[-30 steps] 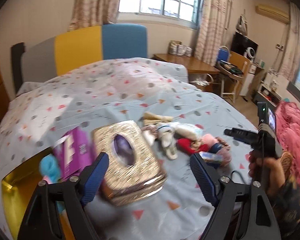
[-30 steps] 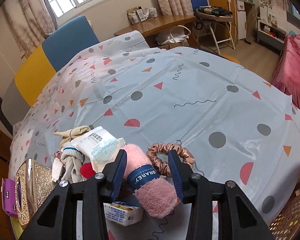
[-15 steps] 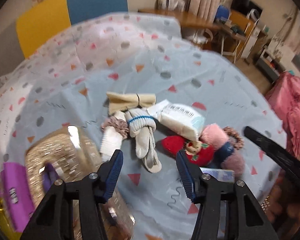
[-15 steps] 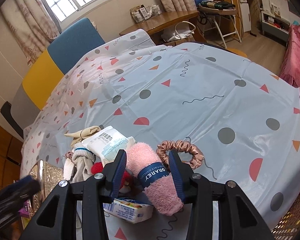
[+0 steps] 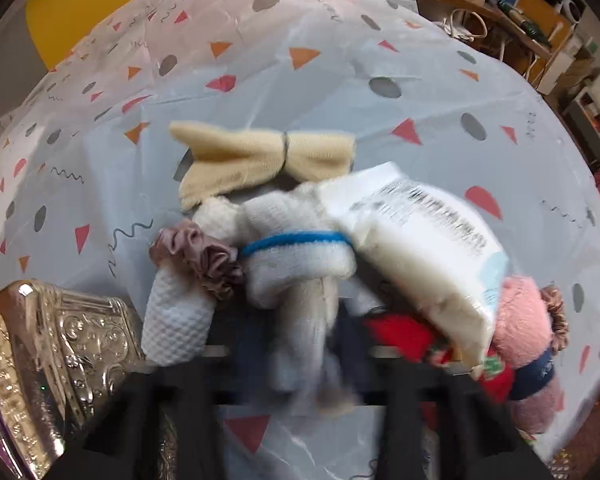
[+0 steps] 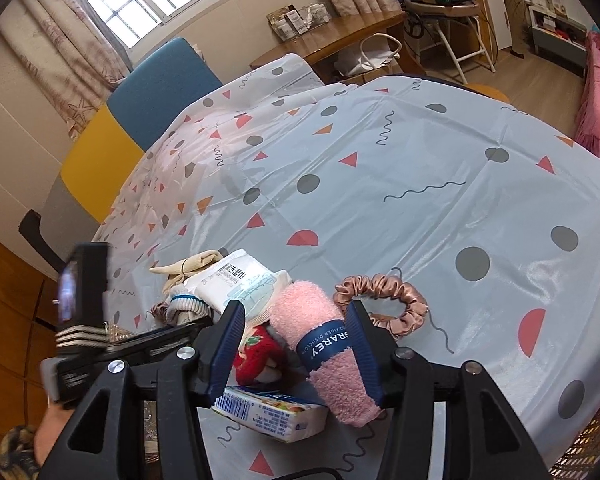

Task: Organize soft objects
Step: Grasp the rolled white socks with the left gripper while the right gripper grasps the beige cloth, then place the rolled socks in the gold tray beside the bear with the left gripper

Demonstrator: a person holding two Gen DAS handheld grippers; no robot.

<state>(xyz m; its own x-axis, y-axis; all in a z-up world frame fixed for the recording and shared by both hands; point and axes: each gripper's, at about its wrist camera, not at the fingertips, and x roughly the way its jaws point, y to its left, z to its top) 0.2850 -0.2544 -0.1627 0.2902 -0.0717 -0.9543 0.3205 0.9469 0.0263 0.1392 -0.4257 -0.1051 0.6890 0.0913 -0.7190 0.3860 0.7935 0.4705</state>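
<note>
A pile of soft things lies on the patterned tablecloth (image 6: 420, 168). My left gripper (image 5: 300, 344) points steeply down and its blurred jaws are closing on the toe of a white sock with a blue stripe (image 5: 300, 264). Around the sock lie a cream cloth bundle (image 5: 260, 156), a mauve scrunchie (image 5: 200, 252), a white waffle cloth (image 5: 176, 328) and a wet-wipes pack (image 5: 416, 256). My right gripper (image 6: 296, 312) straddles a pink rolled towel (image 6: 324, 340). Its jaws are opening, with a gap on the left side of the towel. A pink scrunchie (image 6: 384, 300) lies just beyond.
A gold tissue box (image 5: 48, 360) stands at the left of the pile. A red plush item (image 6: 260, 352) and a small boxed pack (image 6: 268, 412) lie under my right gripper. A yellow and blue chair back (image 6: 140, 120) stands behind the table.
My left gripper swung right from the gold tissue box, dropped onto the pile and narrowed around the sock. My right gripper stayed put and its jaws widened off the pink towel.
</note>
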